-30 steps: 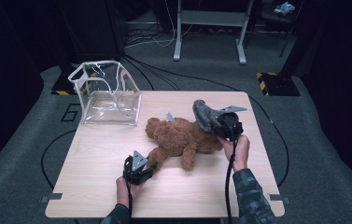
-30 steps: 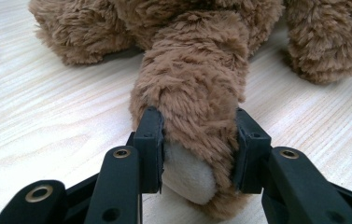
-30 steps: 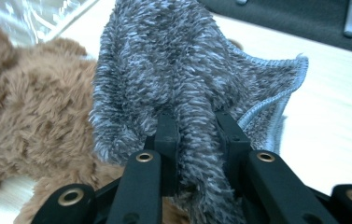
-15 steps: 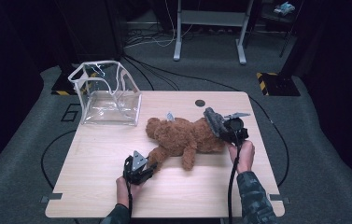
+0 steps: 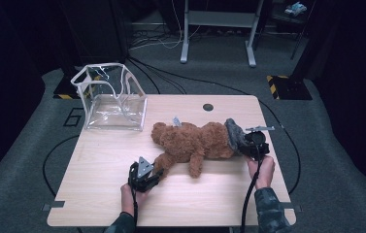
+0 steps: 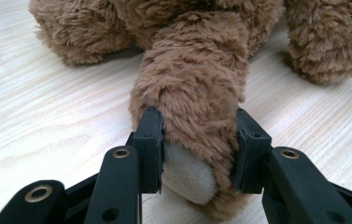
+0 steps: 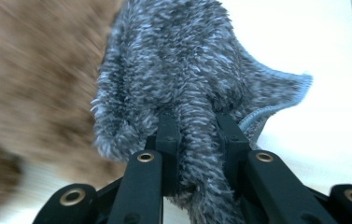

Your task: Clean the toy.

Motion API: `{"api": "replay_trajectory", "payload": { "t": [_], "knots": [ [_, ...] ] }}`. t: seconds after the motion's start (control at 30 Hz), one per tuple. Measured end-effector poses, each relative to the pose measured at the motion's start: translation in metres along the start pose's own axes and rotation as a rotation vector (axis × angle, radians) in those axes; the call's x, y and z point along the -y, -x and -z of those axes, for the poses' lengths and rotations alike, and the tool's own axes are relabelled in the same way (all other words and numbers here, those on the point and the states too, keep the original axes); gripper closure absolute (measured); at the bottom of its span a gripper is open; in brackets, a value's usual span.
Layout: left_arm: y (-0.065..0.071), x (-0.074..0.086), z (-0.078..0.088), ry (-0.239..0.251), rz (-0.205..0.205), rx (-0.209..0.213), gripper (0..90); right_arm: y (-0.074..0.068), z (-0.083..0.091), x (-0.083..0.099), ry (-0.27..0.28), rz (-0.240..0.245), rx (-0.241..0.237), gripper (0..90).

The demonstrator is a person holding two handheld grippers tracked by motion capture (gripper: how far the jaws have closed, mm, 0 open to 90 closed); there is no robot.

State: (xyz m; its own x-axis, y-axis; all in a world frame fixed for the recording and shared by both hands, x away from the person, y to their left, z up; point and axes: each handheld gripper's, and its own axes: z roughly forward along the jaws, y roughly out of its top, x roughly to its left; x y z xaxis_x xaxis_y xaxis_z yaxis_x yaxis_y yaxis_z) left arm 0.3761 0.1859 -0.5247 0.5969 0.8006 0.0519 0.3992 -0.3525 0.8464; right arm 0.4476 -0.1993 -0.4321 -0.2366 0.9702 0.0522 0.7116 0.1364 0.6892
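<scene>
Jaws of the left gripper (image 6: 197,154) clamp one paw of the brown teddy bear (image 5: 195,143), which lies along the middle of the wooden surface (image 5: 98,160). Right gripper (image 7: 197,140) jaws pinch a fold of grey fluffy cloth (image 7: 178,70) (blue-edged), pressed against the bear's right-hand end. Farther off, a clear plastic bag (image 5: 112,99) stands at the surface's back left.

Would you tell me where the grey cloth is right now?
In the high view, the grey cloth sits right of centre, pinched by the right gripper against the teddy bear.
</scene>
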Motion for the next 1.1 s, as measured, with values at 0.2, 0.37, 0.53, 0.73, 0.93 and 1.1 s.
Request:
{"api": "replay_trajectory", "payload": {
  "t": [0.2, 0.37, 0.53, 0.73, 0.93, 1.1],
  "knots": [
    [0.001, 0.0, 0.0, 0.007, 0.007, -0.003, 60.8, -0.031, 0.03, -0.022, 0.116, 0.099, -0.066, 75.0],
    [0.001, 0.0, 0.0, 0.005, 0.008, -0.002, 60.8, -0.057, 0.018, -0.019, 0.074, 0.159, -0.088, 75.0],
    [0.0, 0.0, 0.0, 0.004, 0.007, 0.001, 60.8, -0.052, 0.003, -0.001, 0.037, 0.167, -0.076, 74.9],
    [0.0, 0.0, 0.0, 0.005, 0.007, 0.001, 60.8, -0.038, -0.003, 0.021, -0.028, 0.143, -0.05, 74.9],
    [0.001, 0.0, 0.0, 0.005, 0.006, -0.001, 60.5, -0.023, -0.007, 0.039, -0.049, 0.127, -0.061, 74.8],
    [0.001, 0.0, 0.0, 0.003, -0.001, -0.005, 60.5, -0.022, 0.019, 0.026, 0.039, 0.124, -0.073, 74.5]
  ]
}}
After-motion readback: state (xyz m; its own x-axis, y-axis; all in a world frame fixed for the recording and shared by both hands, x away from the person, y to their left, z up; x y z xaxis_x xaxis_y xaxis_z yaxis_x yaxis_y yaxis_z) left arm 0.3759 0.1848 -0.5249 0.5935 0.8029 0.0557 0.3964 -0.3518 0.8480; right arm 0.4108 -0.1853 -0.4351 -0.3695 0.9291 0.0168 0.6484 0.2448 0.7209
